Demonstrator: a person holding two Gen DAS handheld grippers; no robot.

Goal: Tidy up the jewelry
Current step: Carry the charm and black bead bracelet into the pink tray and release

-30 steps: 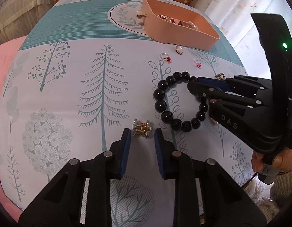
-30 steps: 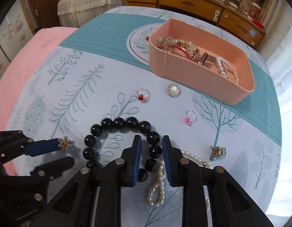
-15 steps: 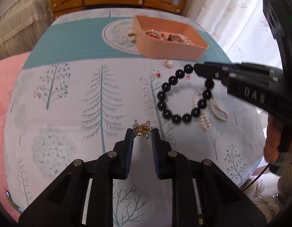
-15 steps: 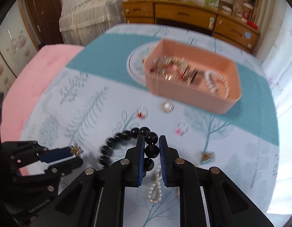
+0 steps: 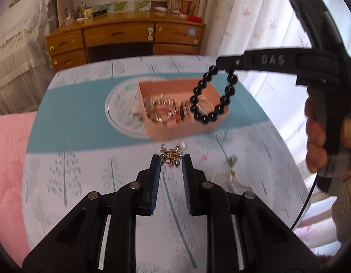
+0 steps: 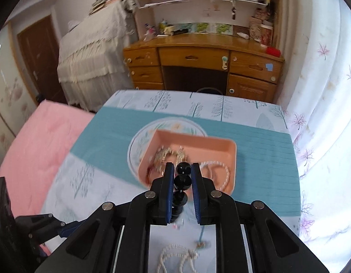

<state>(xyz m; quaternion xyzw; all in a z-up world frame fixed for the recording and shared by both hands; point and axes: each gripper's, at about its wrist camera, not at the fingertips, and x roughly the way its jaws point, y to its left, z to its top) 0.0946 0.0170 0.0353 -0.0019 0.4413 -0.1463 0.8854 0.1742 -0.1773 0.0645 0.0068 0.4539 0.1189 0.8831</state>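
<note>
The left gripper (image 5: 171,158) is closed on a small gold hair claw clip (image 5: 170,157), pinched at its fingertips above the tree-print tablecloth (image 5: 84,177). The right gripper (image 6: 182,170) clamps a black bead bracelet (image 5: 212,95), whose loop hangs from the jaws over the pink jewelry tray (image 5: 186,127), above its right compartment. A pearl necklace (image 5: 231,178) lies on the cloth near the tray's front, right of the left gripper.
</note>
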